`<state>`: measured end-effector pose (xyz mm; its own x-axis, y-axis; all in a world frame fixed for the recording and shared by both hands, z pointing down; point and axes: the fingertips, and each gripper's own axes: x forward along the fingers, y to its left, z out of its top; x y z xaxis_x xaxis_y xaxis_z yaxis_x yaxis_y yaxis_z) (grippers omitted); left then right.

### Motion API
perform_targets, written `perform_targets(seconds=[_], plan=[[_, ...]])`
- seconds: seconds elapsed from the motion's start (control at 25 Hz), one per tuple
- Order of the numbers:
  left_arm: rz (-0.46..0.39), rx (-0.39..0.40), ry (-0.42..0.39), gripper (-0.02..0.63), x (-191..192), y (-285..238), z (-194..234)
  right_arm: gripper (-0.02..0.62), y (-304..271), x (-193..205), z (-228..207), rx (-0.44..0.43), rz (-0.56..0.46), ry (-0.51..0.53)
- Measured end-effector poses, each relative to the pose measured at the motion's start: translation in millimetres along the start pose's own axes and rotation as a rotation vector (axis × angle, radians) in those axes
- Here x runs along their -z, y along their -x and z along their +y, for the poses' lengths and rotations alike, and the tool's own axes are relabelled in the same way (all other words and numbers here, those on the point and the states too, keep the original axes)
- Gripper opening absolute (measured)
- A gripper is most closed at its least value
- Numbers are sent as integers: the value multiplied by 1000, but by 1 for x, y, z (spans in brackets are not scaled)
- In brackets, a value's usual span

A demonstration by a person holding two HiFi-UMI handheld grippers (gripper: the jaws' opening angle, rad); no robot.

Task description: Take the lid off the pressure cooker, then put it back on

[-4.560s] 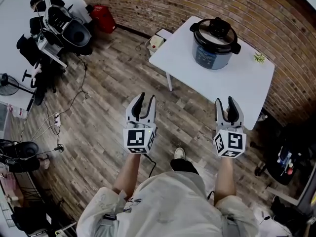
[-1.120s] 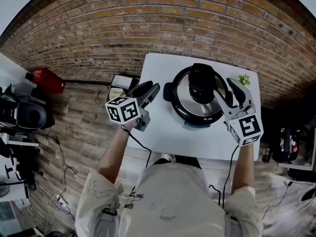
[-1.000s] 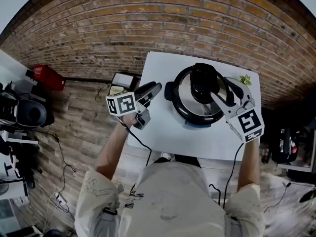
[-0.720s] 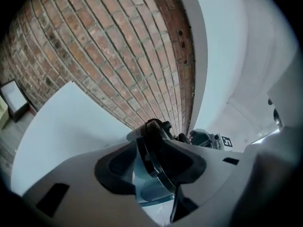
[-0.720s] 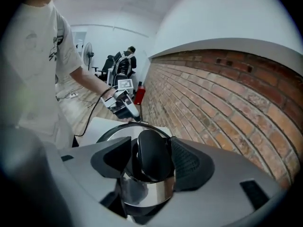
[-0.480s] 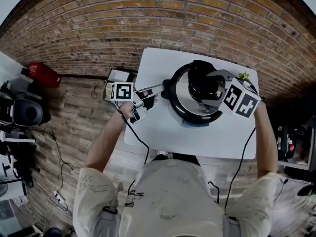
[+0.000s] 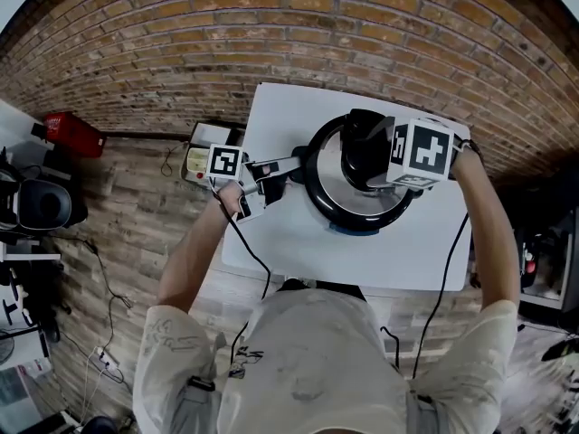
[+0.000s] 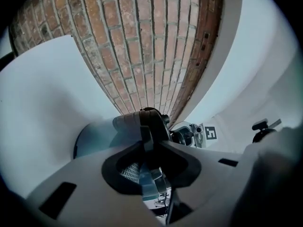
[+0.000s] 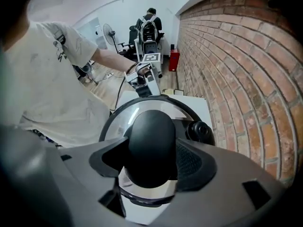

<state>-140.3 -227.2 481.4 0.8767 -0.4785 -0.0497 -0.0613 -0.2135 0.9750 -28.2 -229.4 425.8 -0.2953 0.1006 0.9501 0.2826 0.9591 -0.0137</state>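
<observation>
The pressure cooker (image 7: 355,208) stands on the white table (image 7: 289,242) with its steel lid (image 9: 124,121) on. My left gripper (image 7: 289,166) reaches in level from the left. Its jaws have just been closing and now pinch the cooker's black side handle (image 8: 142,121), which also shows in the head view (image 7: 304,165). My right gripper (image 9: 151,151) points steeply down over the lid. Its jaws have just closed a little, and its pads (image 9: 188,161) press on both sides of the rounded black lid handle (image 7: 362,148).
A brick wall (image 7: 271,43) runs close behind the table. A black valve knob (image 9: 200,131) sits on the lid beside the handle. On the wooden floor to the left lie a white box (image 7: 197,159), a red case (image 7: 68,132) and cables.
My right gripper swung from the cooker's right side to above the lid and came down around its handle. The left gripper moved right onto the side handle and closed.
</observation>
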Motion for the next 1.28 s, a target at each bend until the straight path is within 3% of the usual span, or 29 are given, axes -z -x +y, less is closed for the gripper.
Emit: perform_targets(seconds=[0.32,0.6,1.28], plan=[[-29,28,54,101,0,1,1,304,-2,0,2,-52,20,-49],[-39,12,31,89,0,1,0,298,-2,1,1,-59,20,-92],[-116,20,87,75,-1,2,-1,291,-3,2,-1,-46,17,-198]])
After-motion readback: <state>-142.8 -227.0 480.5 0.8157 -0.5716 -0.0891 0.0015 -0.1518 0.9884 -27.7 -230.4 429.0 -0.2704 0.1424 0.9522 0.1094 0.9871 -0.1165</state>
